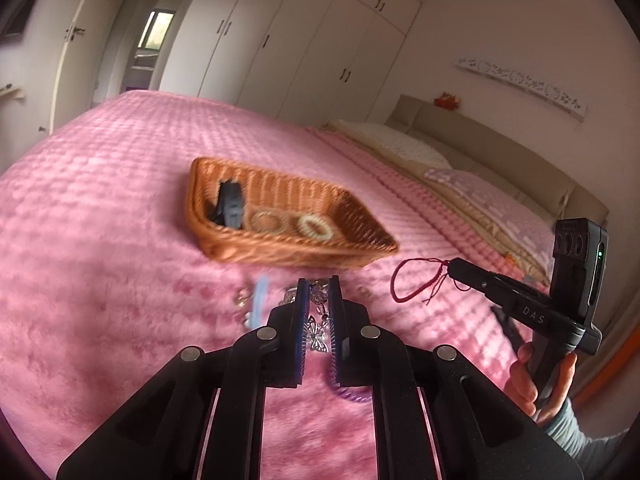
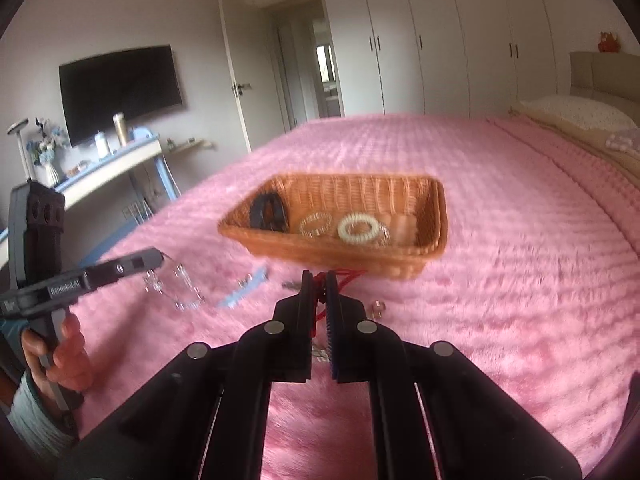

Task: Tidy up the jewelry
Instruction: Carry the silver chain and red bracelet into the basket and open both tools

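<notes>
A: Jewelry first: what are the fingers on?

B: The right gripper (image 2: 319, 285) has its fingers pressed nearly together on a red cord bracelet (image 1: 412, 280). In the left wrist view the loop hangs from the tips, raised above the pink bedspread (image 1: 120, 208). In its own view red cord shows between the pads.

A: And the other?

B: The left gripper (image 1: 319, 290) has its fingers drawn in narrow around a silvery beaded chain (image 1: 318, 300) with a butterfly charm (image 1: 316, 338). From the right wrist view a clear beaded strand (image 2: 176, 286) dangles from its tips, so it does have hold of it. The picture is blurred there, so the exact contact is hard to see.

A: Outward from there?

B: On the bedspread just past the left gripper's tips lie a pale blue clip (image 1: 258, 300) and small silvery pieces (image 1: 243, 296); a purple coil band (image 1: 348, 392) lies under the right-hand finger. Near the right gripper a small ring-like piece (image 2: 378, 307) sits on the spread.

A: The basket?

B: The wicker basket (image 1: 360, 220) rests on the bed beyond both grippers. Inside are a black band (image 1: 230, 208), a clear bangle (image 1: 265, 222) and a cream coil tie (image 1: 314, 227), side by side.

A: Hands?

B: The person's right hand (image 1: 540, 372) and left hand (image 2: 60, 360) grip the handles.
</notes>
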`<state>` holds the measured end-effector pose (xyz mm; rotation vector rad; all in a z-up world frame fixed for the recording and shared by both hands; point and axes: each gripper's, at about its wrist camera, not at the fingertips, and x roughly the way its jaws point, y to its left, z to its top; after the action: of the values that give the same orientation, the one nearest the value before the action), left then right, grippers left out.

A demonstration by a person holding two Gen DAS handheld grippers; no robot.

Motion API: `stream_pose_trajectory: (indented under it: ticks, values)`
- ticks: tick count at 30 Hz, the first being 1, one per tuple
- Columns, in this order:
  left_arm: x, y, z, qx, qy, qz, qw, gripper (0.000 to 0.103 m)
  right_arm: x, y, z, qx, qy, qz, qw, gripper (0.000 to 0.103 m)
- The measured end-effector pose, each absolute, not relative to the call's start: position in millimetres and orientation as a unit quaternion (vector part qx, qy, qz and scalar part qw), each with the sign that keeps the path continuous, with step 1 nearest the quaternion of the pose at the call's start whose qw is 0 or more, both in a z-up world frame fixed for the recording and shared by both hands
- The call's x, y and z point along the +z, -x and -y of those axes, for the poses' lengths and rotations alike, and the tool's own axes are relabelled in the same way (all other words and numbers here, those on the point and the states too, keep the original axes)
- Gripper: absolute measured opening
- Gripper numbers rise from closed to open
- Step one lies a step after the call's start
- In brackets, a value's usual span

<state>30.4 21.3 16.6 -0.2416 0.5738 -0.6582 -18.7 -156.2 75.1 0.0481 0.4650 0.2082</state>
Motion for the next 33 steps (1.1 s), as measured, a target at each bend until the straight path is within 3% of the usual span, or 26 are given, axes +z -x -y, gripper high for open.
stream_pose_trajectory:
  ticks: [15,33]
  values:
    - [94,-95,27,-0.315,0.069,-0.238,0.916,0.008,126,-64,151,0.079,-0.008,-0.225,0.971,0.005]
    - [22,-216,70,-0.259,0.060,-0.306,0.914,0.008,61,-210,172,0.037,-0.028,-0.328,0.944,0.005]
